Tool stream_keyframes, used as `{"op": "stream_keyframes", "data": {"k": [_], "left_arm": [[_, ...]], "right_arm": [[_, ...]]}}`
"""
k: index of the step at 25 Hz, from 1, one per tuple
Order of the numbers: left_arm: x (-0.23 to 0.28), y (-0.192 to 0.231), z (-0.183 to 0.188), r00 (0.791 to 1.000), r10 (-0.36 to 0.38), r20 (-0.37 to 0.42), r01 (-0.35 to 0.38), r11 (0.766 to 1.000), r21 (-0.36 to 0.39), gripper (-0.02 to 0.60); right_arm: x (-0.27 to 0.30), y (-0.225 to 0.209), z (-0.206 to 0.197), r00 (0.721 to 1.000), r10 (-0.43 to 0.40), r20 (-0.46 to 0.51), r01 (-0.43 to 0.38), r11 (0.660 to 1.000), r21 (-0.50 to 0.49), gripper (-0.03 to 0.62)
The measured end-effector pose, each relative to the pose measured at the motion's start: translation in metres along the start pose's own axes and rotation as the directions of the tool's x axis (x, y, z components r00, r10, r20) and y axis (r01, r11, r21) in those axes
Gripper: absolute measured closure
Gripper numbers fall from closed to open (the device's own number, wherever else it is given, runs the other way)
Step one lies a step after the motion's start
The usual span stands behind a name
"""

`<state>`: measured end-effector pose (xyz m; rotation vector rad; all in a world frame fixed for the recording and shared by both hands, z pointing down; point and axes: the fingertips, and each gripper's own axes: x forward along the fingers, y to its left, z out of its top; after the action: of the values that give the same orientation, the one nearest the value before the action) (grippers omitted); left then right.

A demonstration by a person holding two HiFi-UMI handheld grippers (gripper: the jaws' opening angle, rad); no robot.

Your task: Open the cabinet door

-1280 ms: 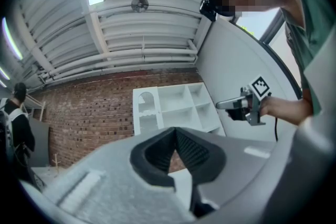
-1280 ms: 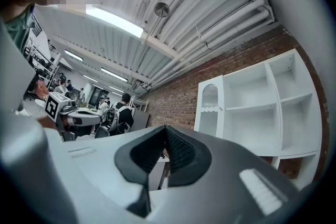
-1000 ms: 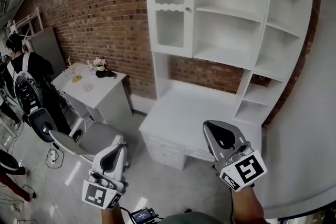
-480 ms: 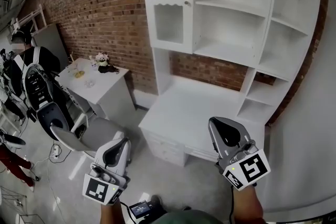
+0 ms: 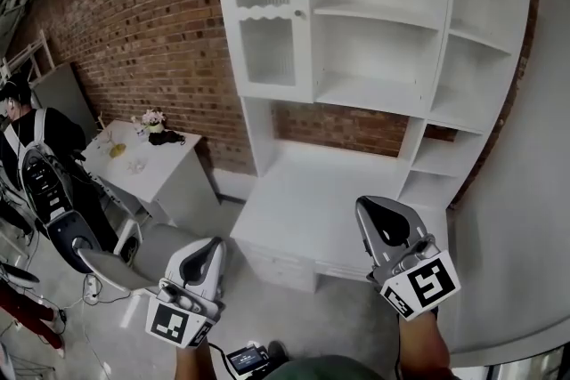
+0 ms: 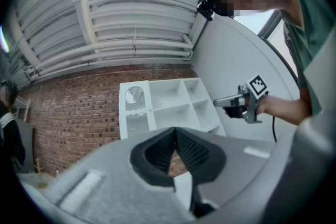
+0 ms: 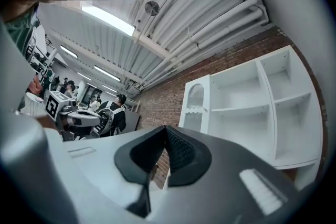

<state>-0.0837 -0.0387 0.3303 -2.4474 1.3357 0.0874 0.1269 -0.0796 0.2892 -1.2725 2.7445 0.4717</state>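
Observation:
The white cabinet door (image 5: pixel 264 13), with an arched ribbed pane and a small knob (image 5: pixel 298 13) on its right edge, is closed at the upper left of a white hutch. It also shows in the left gripper view as the cabinet door (image 6: pixel 135 109) and in the right gripper view as the cabinet door (image 7: pixel 193 106). Both grippers are well short of it, low in the head view. My left gripper (image 5: pixel 212 247) is shut and empty. My right gripper (image 5: pixel 375 207) is shut and empty too, over the desk's front right.
Open shelves (image 5: pixel 383 22) fill the hutch right of the door, above a white desk top (image 5: pixel 312 191) with drawers. A small white table (image 5: pixel 156 169) with flowers, a grey chair (image 5: pixel 107 262) and a person (image 5: pixel 36 156) are at the left. A grey wall (image 5: pixel 534 191) closes the right.
Both grippers have drifted toward the hutch, and the cabinet now sits larger and further left in the head view. The jaws stay shut.

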Motion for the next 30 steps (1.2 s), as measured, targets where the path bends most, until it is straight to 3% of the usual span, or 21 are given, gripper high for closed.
{"op": "stream_keyframes", "data": {"k": [14,23,30], "left_arm": [[0.027,0.106,-0.033,0.995,-0.098,0.022,0.099,0.995,-0.024,0.58],[0.027,0.142,-0.05,0.988,-0.144,0.048,0.146,0.988,-0.046,0.58],[0.05,0.156,-0.065,0.99,-0.137,0.033,0.138,0.989,-0.06,0.58]], "right_arm": [[0.09,0.011,-0.014,0.993,-0.111,-0.039,0.11,0.993,-0.033,0.588],[0.129,0.032,-0.019,0.989,-0.137,-0.057,0.135,0.99,-0.052,0.588],[0.154,0.014,-0.031,0.99,-0.126,-0.06,0.123,0.991,-0.046,0.588]]}}
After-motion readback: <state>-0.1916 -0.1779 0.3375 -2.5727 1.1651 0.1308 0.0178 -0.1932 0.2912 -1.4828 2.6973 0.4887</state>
